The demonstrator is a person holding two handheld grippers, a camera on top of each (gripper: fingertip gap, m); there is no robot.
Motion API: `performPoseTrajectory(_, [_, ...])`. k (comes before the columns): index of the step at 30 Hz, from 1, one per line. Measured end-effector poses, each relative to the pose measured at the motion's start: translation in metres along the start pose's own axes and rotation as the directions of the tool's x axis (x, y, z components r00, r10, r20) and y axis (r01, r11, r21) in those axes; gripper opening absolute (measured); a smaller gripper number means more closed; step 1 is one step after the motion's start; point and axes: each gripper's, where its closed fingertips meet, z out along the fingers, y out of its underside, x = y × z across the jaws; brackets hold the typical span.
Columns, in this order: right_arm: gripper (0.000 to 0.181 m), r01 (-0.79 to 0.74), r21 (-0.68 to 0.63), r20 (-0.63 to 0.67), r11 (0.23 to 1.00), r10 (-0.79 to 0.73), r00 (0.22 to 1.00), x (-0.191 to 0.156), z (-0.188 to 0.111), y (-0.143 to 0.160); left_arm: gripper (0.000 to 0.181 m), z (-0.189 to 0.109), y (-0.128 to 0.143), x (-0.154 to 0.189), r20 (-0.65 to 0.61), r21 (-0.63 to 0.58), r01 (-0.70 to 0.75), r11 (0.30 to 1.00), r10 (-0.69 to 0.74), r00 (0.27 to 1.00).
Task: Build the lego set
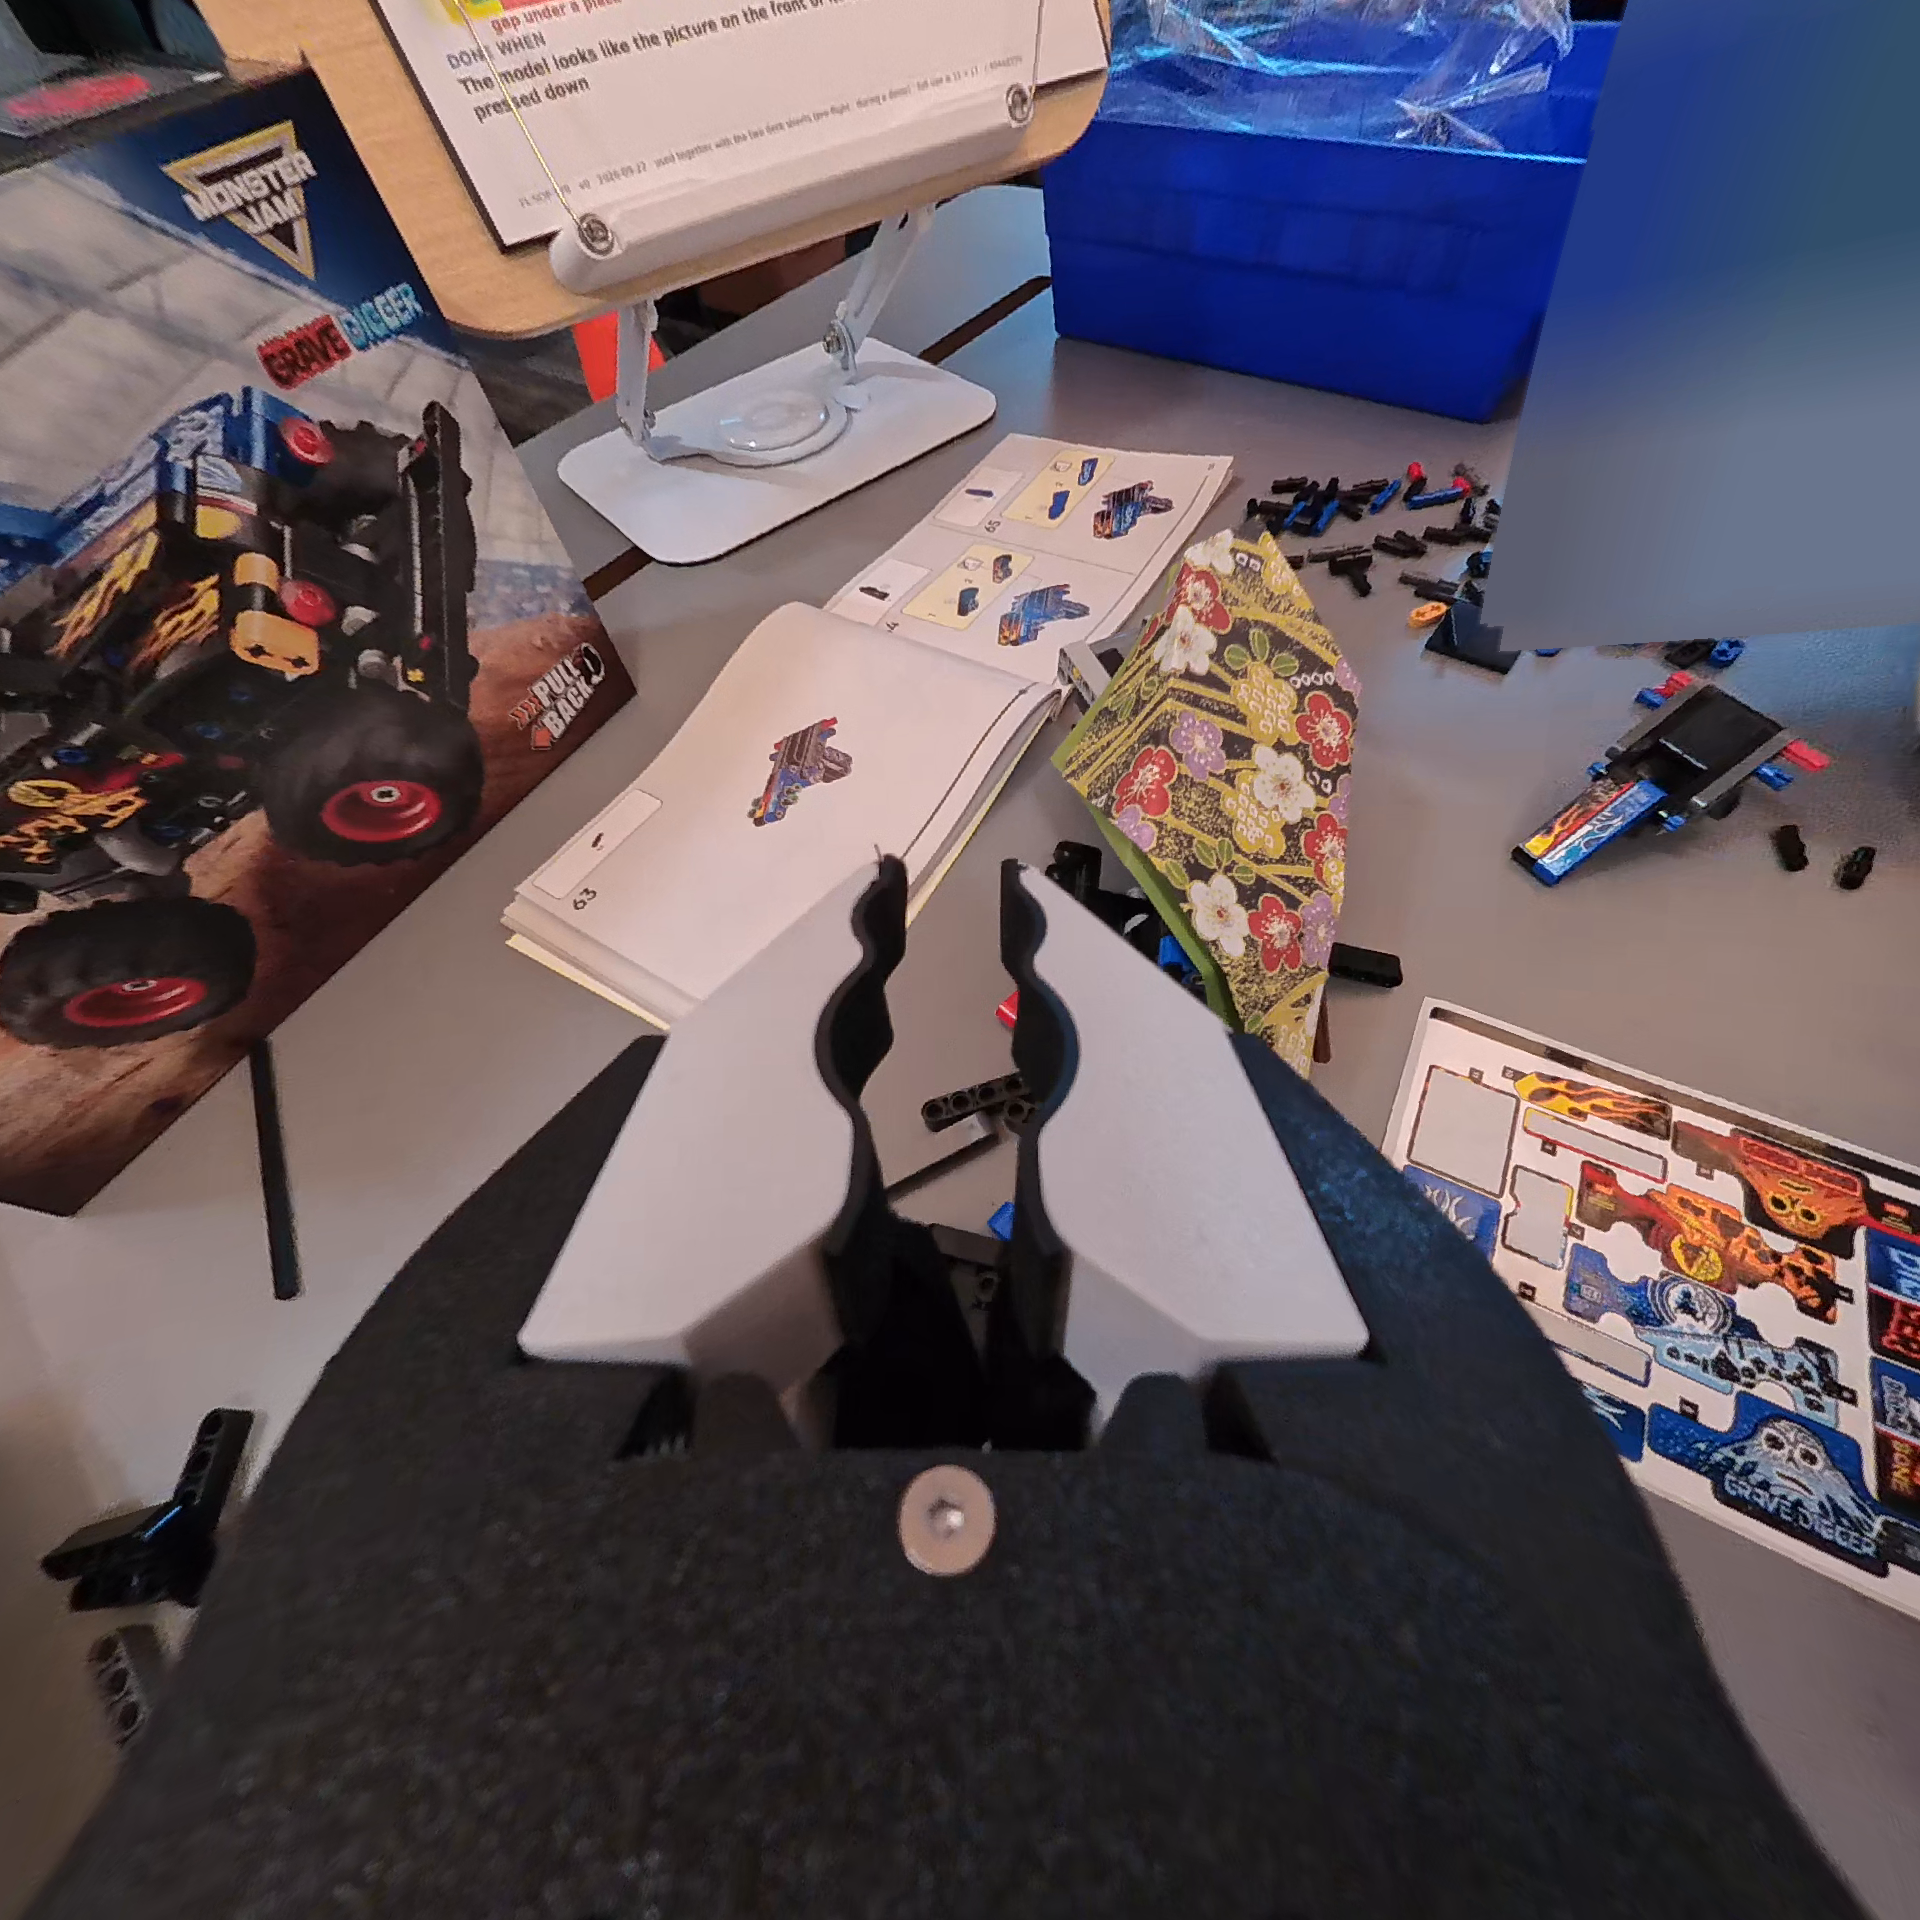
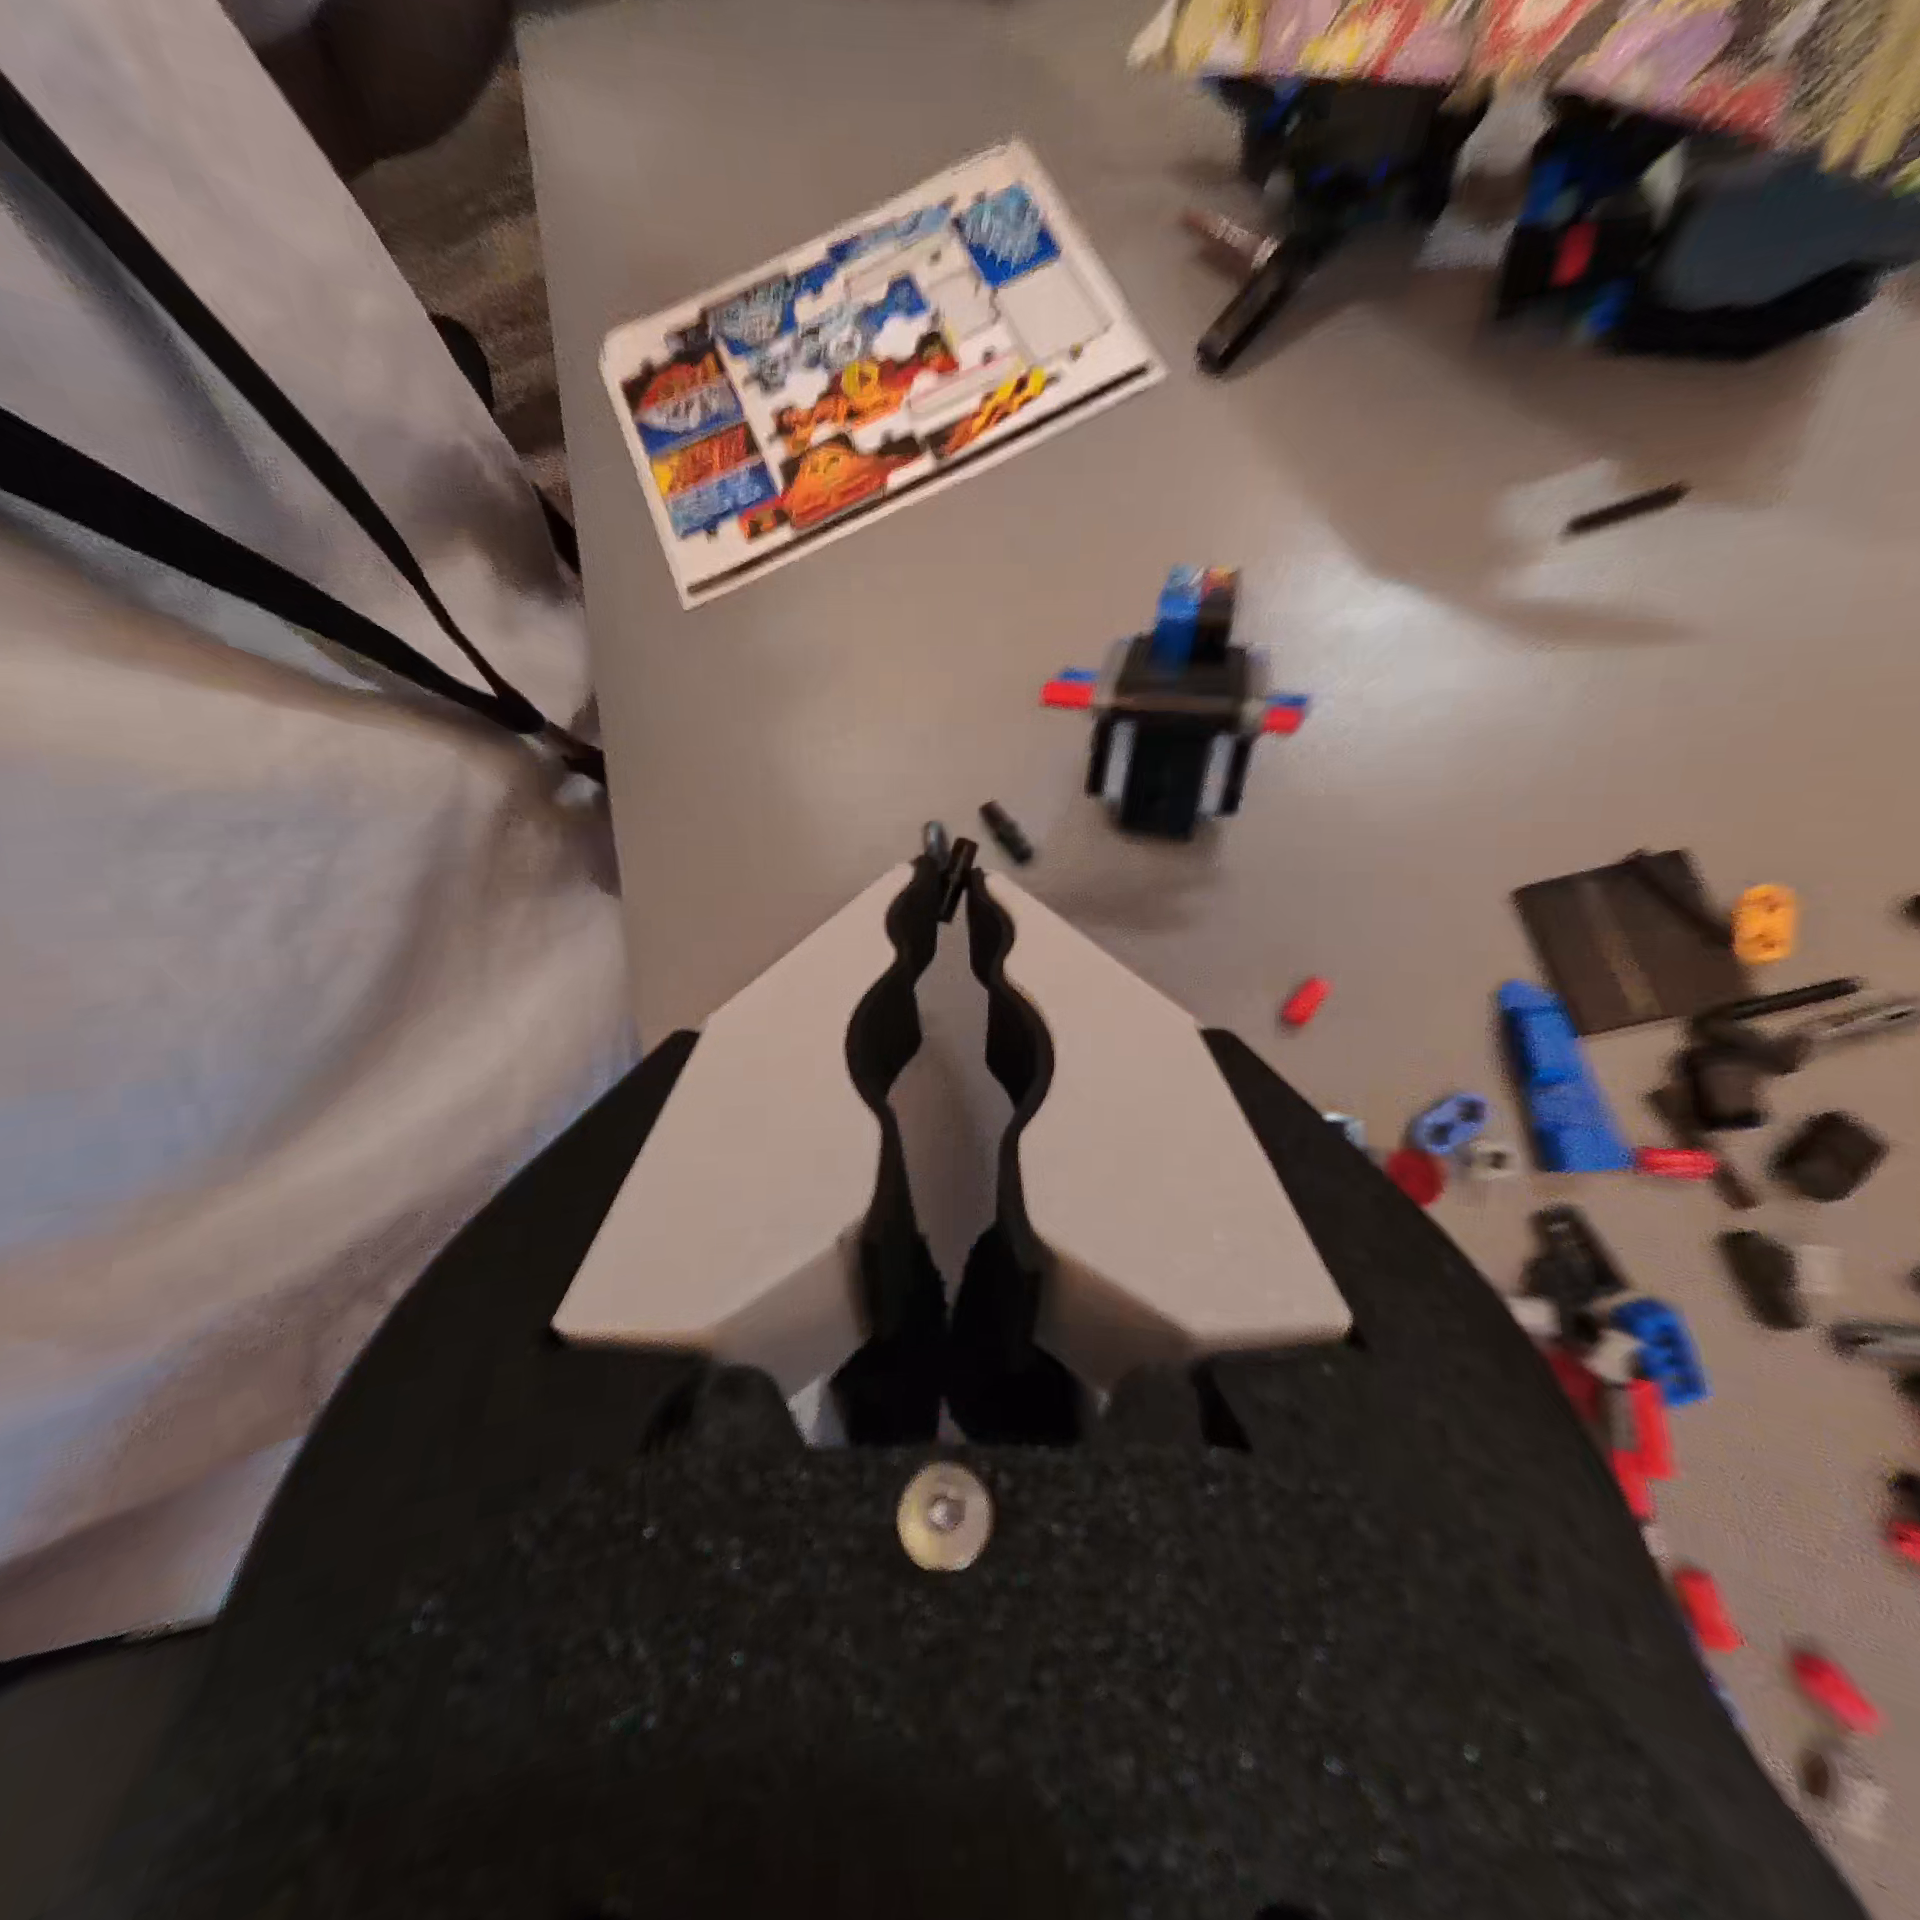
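Note:
My left gripper (image 1: 951, 878) is open and empty, held above the grey table (image 1: 436, 1091) over a short black beam (image 1: 977, 1101) and beside the open instruction booklet (image 1: 821, 758). My right gripper (image 2: 951, 883) is shut on a small black pin (image 2: 956, 868) held at its fingertips above the table (image 2: 831, 727). A small black, blue and red sub-assembly (image 2: 1174, 717) stands just beyond it; it also shows in the left wrist view (image 1: 1683, 769). Another black pin (image 2: 1006, 831) lies on the table next to the right fingertips. The right wrist view is blurred.
The set's box (image 1: 229, 644) stands at the left, with a document stand (image 1: 769, 447) and a blue bin (image 1: 1299, 239) behind. A floral patterned sheet (image 1: 1236, 769) covers some parts. A sticker sheet (image 1: 1662, 1257) (image 2: 883, 364) lies flat. Loose pieces (image 1: 1371, 520) (image 2: 1621, 1143) are scattered. White fabric (image 2: 260, 935) fills the left. Spacing between my two grippers at the tips: around 30 cm.

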Motion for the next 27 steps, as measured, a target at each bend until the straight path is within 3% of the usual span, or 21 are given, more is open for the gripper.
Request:
performPoseTrajectory(7, [0.004,0.006,-0.093,-0.133,0.996,-0.018,0.991,0.000,0.024,0.026,0.015,0.002,-0.001,0.007,-0.017,0.002,-0.005,1.000,0.005,1.000])
performPoseTrajectory(13, [0.008,0.014,-0.062,-0.151,0.998,-0.023,0.988,0.003,0.025,0.023,0.015,0.003,0.000,0.009,-0.014,-0.004,-0.019,1.000,0.019,1.000])
performPoseTrajectory(16, [0.011,0.020,0.011,-0.158,1.000,-0.018,0.987,0.009,0.011,0.010,0.015,0.003,0.001,0.008,-0.013,-0.004,-0.018,1.000,0.018,1.000])
performPoseTrajectory(19, [0.010,0.063,0.089,-0.332,0.994,-0.029,0.943,0.054,-0.017,-0.011,0.015,0.003,0.001,0.008,-0.012,-0.007,-0.017,1.000,0.017,1.000])
performPoseTrajectory(22, [0.010,0.054,0.065,-0.534,0.996,-0.011,0.846,0.124,-0.039,-0.012,0.015,0.003,0.001,0.008,-0.010,-0.009,-0.024,1.000,0.024,1.000])
performPoseTrajectory(24, [0.016,0.015,0.020,-0.560,1.000,-0.001,0.829,0.157,-0.036,-0.003,0.015,0.003,0.002,0.007,-0.002,-0.016,-0.034,0.999,0.034,0.999])
performPoseTrajectory(27, [0.017,-0.030,-0.001,-0.491,1.000,0.025,0.871,0.176,-0.020,0.001,0.015,0.005,0.005,0.006,0.002,-0.025,-0.036,0.999,0.036,0.999])
